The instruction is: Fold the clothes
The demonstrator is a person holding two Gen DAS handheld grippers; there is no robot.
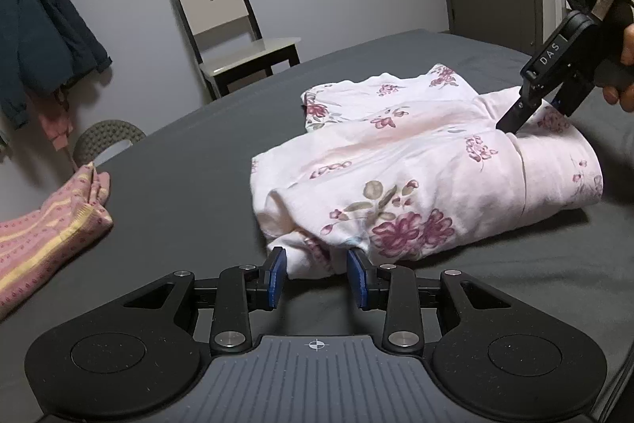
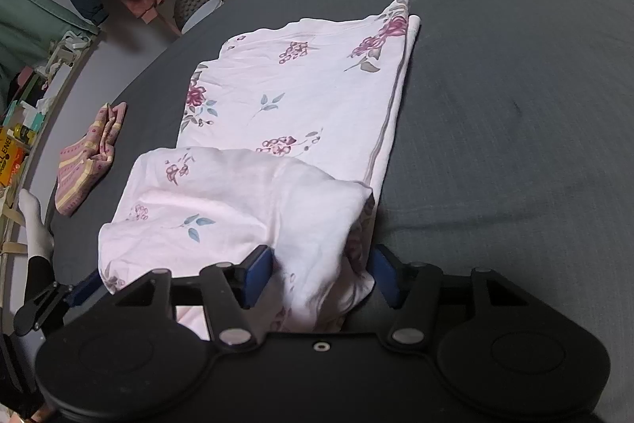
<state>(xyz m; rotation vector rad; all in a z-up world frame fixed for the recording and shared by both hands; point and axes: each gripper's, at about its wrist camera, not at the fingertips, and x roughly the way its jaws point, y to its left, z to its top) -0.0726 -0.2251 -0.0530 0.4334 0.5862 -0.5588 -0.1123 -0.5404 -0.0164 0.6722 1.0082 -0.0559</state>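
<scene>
A white cloth with purple flowers (image 1: pixel 400 161) lies part-folded on the dark grey bed (image 1: pixel 190 185). Its near flap (image 2: pixel 222 201) bulges up over the flat part (image 2: pixel 301 82). My left gripper (image 1: pixel 317 270) sits at the cloth's near corner, its blue pads (image 1: pixel 277 276) pressed on a bunch of fabric. The left gripper also shows at the flap's left corner (image 2: pixel 85 290) in the right wrist view. My right gripper (image 2: pixel 323 276) straddles the other end of the flap, jaws wide apart with fabric heaped between them. It is held in a hand at far right (image 1: pixel 533 115).
A folded pink and yellow striped garment (image 1: pixel 43 228) lies on the bed's left side. Beyond the bed stand a chair (image 1: pixel 233 34), a round grey stool (image 1: pixel 107 141) and a hanging dark jacket (image 1: pixel 35 30). Cluttered shelves (image 2: pixel 20 129) line the left wall.
</scene>
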